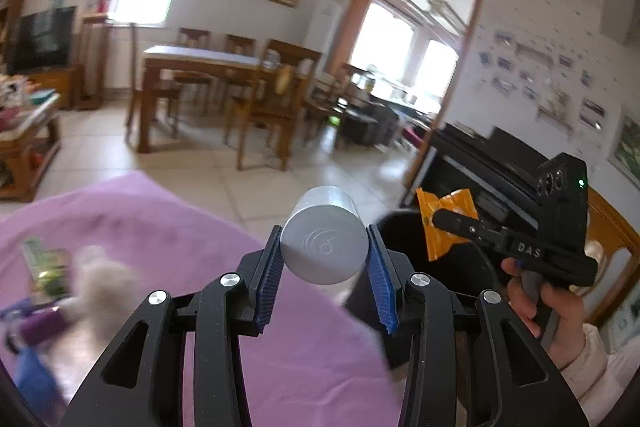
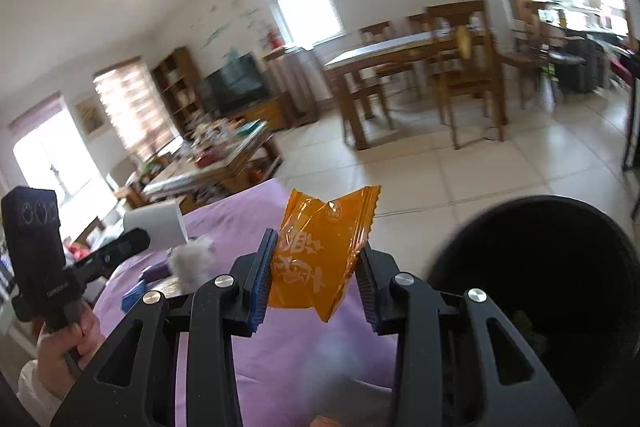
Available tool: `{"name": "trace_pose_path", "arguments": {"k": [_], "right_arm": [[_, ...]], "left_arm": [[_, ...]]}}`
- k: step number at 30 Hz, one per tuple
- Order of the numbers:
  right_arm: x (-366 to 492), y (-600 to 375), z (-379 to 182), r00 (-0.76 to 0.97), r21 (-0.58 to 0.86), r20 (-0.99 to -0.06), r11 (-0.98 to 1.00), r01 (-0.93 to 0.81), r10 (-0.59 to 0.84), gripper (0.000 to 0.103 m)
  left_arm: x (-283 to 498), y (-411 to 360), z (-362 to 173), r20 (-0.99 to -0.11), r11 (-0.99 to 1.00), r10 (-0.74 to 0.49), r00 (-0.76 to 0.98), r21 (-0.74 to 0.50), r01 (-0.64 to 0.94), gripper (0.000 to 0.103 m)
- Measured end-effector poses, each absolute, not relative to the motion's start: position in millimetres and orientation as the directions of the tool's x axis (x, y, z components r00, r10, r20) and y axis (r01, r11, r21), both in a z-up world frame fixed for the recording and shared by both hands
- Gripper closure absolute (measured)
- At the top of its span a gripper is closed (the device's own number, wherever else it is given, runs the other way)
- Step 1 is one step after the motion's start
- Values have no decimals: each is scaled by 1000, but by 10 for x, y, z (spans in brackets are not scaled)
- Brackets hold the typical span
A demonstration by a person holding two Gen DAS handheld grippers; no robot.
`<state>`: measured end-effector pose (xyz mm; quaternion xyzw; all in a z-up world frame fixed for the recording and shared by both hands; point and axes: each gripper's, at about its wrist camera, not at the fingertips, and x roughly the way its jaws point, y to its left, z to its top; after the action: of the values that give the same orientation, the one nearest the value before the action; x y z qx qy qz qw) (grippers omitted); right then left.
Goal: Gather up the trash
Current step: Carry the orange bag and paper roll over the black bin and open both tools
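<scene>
My left gripper is shut on a silver metal can, held above the purple cloth. My right gripper is shut on an orange snack wrapper; the wrapper also shows in the left wrist view, held over the black trash bin. In the right wrist view the bin sits just right of the gripper, and the left gripper with its can is at the far left.
On the purple cloth lie a white fluffy wad, a green packet, a purple item and a blue item. A wooden dining table with chairs, a cluttered coffee table and a black piano stand around.
</scene>
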<state>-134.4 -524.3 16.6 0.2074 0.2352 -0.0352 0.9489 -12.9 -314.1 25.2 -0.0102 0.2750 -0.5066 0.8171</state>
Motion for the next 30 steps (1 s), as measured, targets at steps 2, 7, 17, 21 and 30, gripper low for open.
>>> {"name": "trace_pose_path", "arguments": {"k": [2,7,17,21,30], "right_arm": [[-1502,-5472,127,889,389,-458,897,209,-8,66],[-1764,-5909,11,882,411,-464,862,295,-80,66],[-2064,-6336,-362,860,464,-497,801,378,-117,65],[-2171,-6422,-455,854,477,-505,784,398,-126,65],[-2276,-6541,-604,840,496,-529,757,425,-124,63]], "left_arm": [[-238,-3429,204,-449,450,-845,291,-302,841,62],[-512,-4138,37,-474,367,-859,193,-306,879,62],[-859,-5275,-490,-549,280,-833,71,-307,910,62],[-941,-5536,-657,-579,266,-814,47,-299,916,62],[-1074,-5780,-815,-618,257,-785,43,-262,930,62]]}}
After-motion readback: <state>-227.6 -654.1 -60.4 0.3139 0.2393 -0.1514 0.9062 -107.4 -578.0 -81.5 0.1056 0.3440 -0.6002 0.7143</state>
